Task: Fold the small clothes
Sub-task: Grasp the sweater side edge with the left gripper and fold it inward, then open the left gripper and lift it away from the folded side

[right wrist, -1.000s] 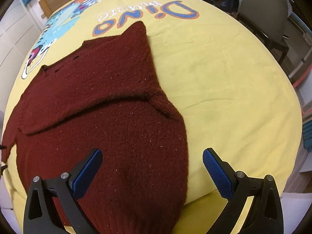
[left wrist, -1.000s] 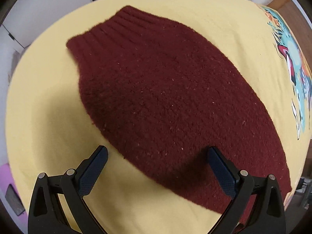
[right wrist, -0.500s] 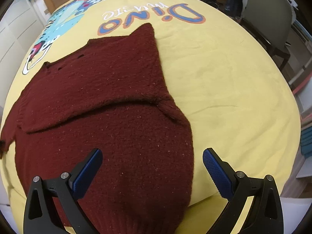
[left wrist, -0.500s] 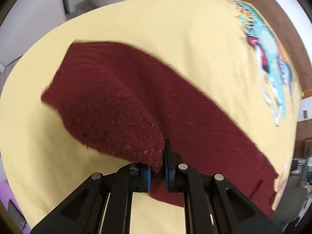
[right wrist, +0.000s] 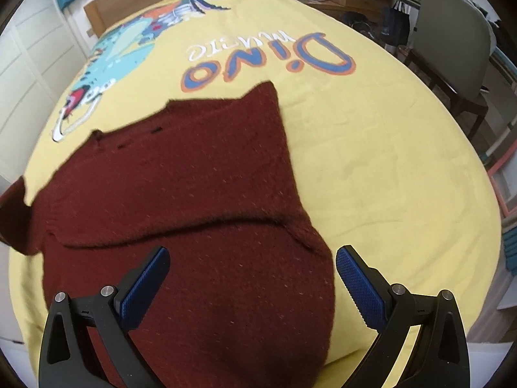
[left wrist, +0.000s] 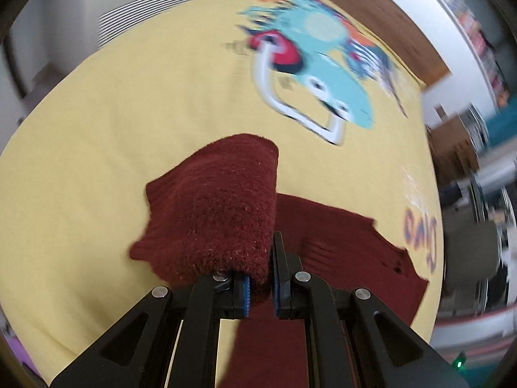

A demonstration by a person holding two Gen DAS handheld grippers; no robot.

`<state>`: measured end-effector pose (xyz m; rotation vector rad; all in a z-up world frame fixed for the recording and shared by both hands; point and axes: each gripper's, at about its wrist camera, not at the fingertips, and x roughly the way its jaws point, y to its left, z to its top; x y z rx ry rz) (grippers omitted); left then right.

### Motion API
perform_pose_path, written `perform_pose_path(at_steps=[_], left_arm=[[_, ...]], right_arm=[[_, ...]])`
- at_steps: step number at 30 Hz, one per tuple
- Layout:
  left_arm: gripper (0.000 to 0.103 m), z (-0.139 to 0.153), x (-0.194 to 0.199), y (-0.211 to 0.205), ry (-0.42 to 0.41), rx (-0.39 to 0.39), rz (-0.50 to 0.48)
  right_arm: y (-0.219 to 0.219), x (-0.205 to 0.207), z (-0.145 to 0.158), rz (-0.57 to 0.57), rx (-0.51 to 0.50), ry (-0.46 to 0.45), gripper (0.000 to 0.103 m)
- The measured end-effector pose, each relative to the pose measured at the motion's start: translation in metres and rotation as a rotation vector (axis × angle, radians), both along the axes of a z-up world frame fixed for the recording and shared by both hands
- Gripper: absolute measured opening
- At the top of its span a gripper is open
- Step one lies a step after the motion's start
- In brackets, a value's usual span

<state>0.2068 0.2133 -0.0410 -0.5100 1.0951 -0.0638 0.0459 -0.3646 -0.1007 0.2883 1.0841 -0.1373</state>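
Dark red knit sweater (right wrist: 194,226) lies spread on the yellow bedspread (right wrist: 387,161), filling centre and lower left of the right wrist frame, one sleeve folded across its body. Left claw (left wrist: 260,287) is clamped on a bunched fold of the sweater (left wrist: 219,213), lifted off the bed at lower centre of the left wrist frame, which is blurred. Right claw (right wrist: 252,278) stands wide apart above the sweater's lower part, gripping nothing. Dinosaur print (left wrist: 323,74) upper right, chair (right wrist: 452,42) at right edge.
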Motion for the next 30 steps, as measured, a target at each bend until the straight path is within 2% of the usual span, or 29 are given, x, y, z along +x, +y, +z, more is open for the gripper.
perform_pose_path(at_steps=[5, 8, 11, 14, 18, 24, 30], left_arm=[[0.007, 0.009, 0.03, -0.077, -0.032, 0.051, -0.133], [0.007, 0.008, 0.03, -0.122, -0.039, 0.063, -0.211], [0.007, -0.001, 0.029, -0.171, -0.034, 0.087, -0.292], [0.007, -0.018, 0.029, -0.212, -0.022, 0.069, -0.341], [0.007, -0.045, 0.011, -0.263, -0.014, 0.149, -0.409], [0.007, -0.107, -0.002, -0.28, 0.079, 0.228, -0.444], [0.01, -0.135, -0.008, -0.28, 0.108, 0.266, -0.443]], right_arm=[[-0.001, 0.004, 0.012, 0.012, 0.013, -0.028, 0.102], [-0.005, 0.008, 0.02, 0.011, 0.006, -0.037, 0.102], [-0.011, 0.013, 0.03, 0.001, -0.014, -0.045, 0.102], [-0.015, 0.015, 0.038, 0.001, -0.009, -0.059, 0.102], [-0.015, 0.015, 0.039, 0.006, 0.016, -0.073, 0.102], [-0.008, 0.0, 0.026, 0.032, 0.024, -0.055, 0.102], [-0.002, -0.011, -0.002, 0.06, 0.022, 0.001, 0.102]])
